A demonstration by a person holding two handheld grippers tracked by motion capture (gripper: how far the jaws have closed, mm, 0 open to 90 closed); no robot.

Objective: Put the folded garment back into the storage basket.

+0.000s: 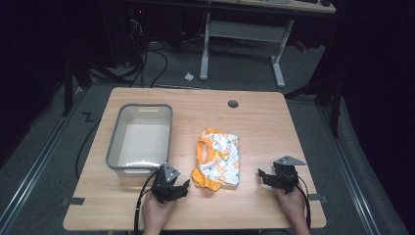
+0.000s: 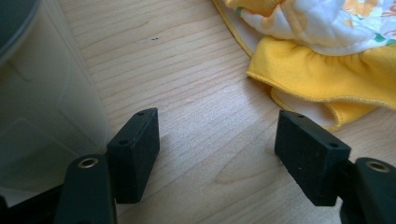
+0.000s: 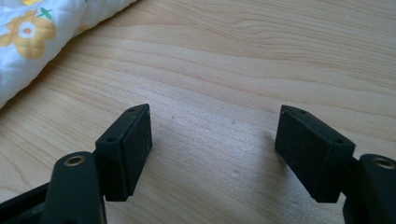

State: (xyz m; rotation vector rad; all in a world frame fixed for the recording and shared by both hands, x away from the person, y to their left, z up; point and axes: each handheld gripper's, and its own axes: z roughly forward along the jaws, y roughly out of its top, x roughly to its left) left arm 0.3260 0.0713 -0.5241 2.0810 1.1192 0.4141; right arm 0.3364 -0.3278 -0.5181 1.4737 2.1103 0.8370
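The right gripper (image 3: 212,149) hangs low over the bare wooden surface (image 3: 261,60), its two black jaws spread wide with nothing between them. At the far left lies the edge of a white quilted cloth (image 3: 42,42) printed with orange flowers, well apart from the jaws.

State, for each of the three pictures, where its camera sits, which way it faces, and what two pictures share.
High view: above the table's near edge, facing forward and down; both hands, left gripper, right gripper.
Left gripper view: on that gripper, facing its open jaws, the tub and garment.
Right gripper view: on that gripper, facing its open jaws and the table.
Shared: the garment.
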